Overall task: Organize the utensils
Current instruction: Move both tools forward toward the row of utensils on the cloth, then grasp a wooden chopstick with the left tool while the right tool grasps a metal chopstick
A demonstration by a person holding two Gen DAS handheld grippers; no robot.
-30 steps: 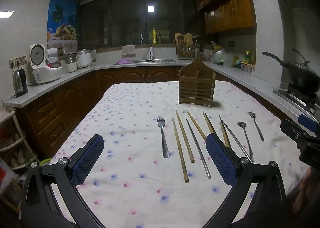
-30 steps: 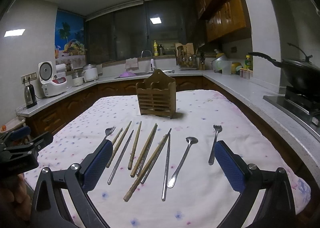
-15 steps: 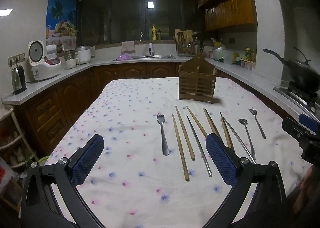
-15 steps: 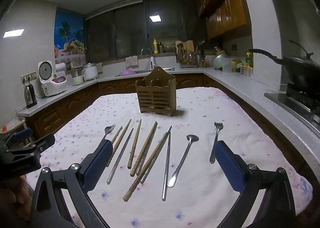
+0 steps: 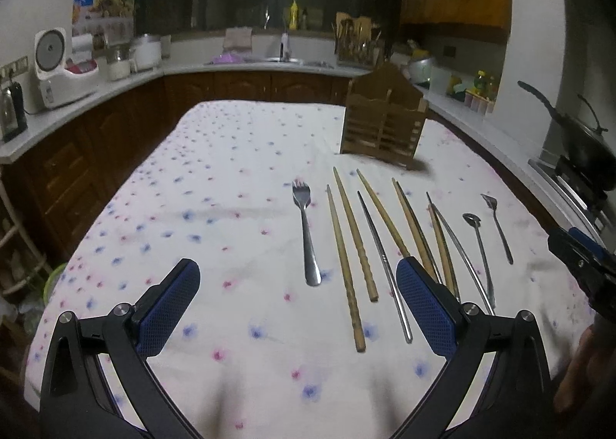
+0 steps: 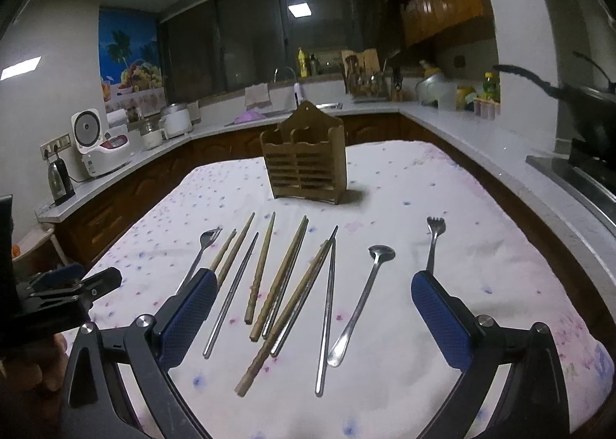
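Loosely fanned wooden chopsticks (image 6: 261, 269) and steel utensils before slatted wooden holder (image 6: 304, 165).

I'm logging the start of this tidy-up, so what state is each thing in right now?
Left gripper: open, holding nothing.
Right gripper: open, holding nothing.
Wooden holder: upright on the cloth, nothing visible inside.
Large fork: flat on the cloth, loose.
Spoon: flat on the cloth, loose.
Small fork: flat, apart from the rest.
Chopsticks: flat, some overlapping.
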